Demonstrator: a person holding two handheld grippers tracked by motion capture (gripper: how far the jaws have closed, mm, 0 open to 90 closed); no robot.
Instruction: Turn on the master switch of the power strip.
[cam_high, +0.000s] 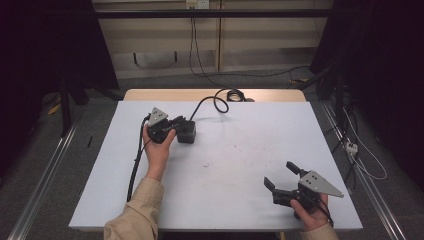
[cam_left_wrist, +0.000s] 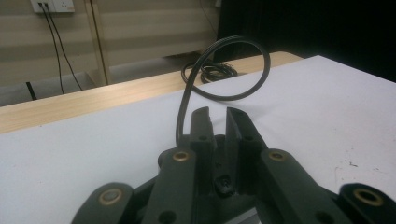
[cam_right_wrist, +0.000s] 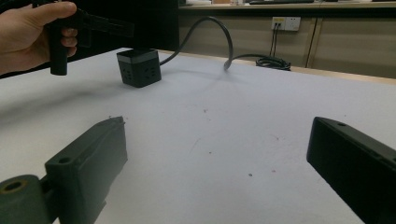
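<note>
Left claw (cam_high: 176, 123): jaws nearly together, nothing clearly pinched, tips right at the cube (cam_high: 186, 131), which sits just ahead of it. Grasp step, by my read. Right claw (cam_high: 281, 180) spread wide, idle, well apart. Next: seat your pads squarely. The cube's cord (cam_high: 216, 102) loops just beyond; mind it drags.

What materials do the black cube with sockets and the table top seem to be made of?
Black cube: probably matt black plastic, with moulded socket holes and a greyer top. Table top: a pale, matt sheet, perhaps laminate, lightly speckled; at its far edge shows a wood-look strip.
</note>
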